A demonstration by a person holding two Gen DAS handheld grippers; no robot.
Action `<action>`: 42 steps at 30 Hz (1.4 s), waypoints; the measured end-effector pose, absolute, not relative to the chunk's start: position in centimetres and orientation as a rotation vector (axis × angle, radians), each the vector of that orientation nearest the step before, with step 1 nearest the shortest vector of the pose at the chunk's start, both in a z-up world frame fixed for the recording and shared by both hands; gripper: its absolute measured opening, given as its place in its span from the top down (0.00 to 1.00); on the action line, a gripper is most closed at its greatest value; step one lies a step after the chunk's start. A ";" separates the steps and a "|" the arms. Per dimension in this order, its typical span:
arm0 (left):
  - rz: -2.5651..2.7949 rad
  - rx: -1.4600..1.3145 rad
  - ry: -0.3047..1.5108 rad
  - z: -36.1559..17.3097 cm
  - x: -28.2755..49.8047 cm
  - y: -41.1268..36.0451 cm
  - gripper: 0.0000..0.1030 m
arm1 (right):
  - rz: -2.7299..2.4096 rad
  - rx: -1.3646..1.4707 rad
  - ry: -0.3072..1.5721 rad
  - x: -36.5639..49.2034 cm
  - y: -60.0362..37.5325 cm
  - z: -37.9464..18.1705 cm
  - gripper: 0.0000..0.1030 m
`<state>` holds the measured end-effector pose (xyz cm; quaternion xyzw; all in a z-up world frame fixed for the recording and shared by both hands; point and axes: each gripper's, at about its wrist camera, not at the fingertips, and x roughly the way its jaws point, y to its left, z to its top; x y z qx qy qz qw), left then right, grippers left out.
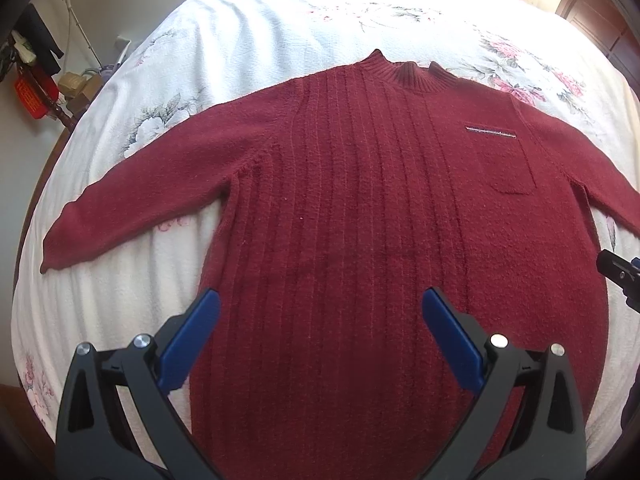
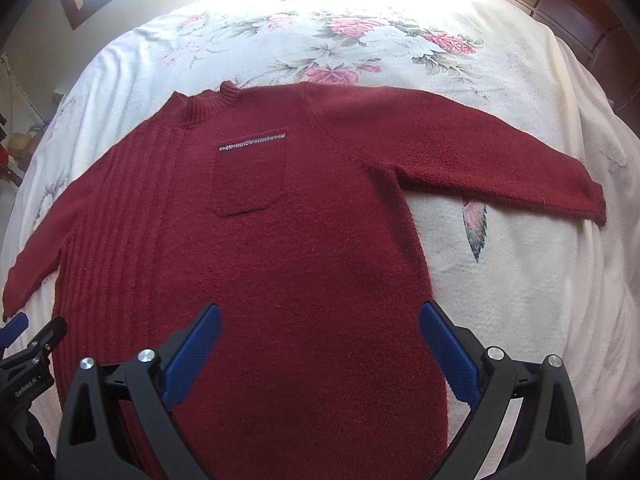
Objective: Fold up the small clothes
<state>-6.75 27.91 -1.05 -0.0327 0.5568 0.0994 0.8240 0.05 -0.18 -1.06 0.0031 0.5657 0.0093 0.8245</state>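
Both claws were spread wide and held nothing: your left gripper (image 1: 320, 316) hung over the ribbed middle of the dark red knitted sweater (image 1: 360, 220), and your right gripper (image 2: 320, 328) hung over its plain side, below the chest pocket (image 2: 250, 176).

You had the sweater lying flat and face up on the white floral bedspread (image 2: 520, 280), collar toward the far edge of the bed, hem toward the near edge, both sleeves stretched out toward the bed's sides. No fold was made yet.

You could expect the fuzzy knit to be soft, limp and fairly thick, so it would sag and stretch if lifted by one point. It should not slip in the blue pads (image 1: 192, 340). You would do best to pinch a sleeve at its cuff or a shoulder seam, taking both layers, and to lay it over rather than drag it.

Your left view showed the whole left sleeve to its cuff (image 1: 60, 252) and clutter beyond the bed's left edge. Your right view alone showed the right sleeve's end (image 2: 592, 204), the pocket's zip-like trim (image 2: 252, 142) clearly, and a dark wooden headboard (image 2: 560, 4).
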 end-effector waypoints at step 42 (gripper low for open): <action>0.219 -0.065 1.175 -0.8 -6.9 28.2 0.03 | 0.018 0.001 1.191 0.1 -0.2 -0.7 0.04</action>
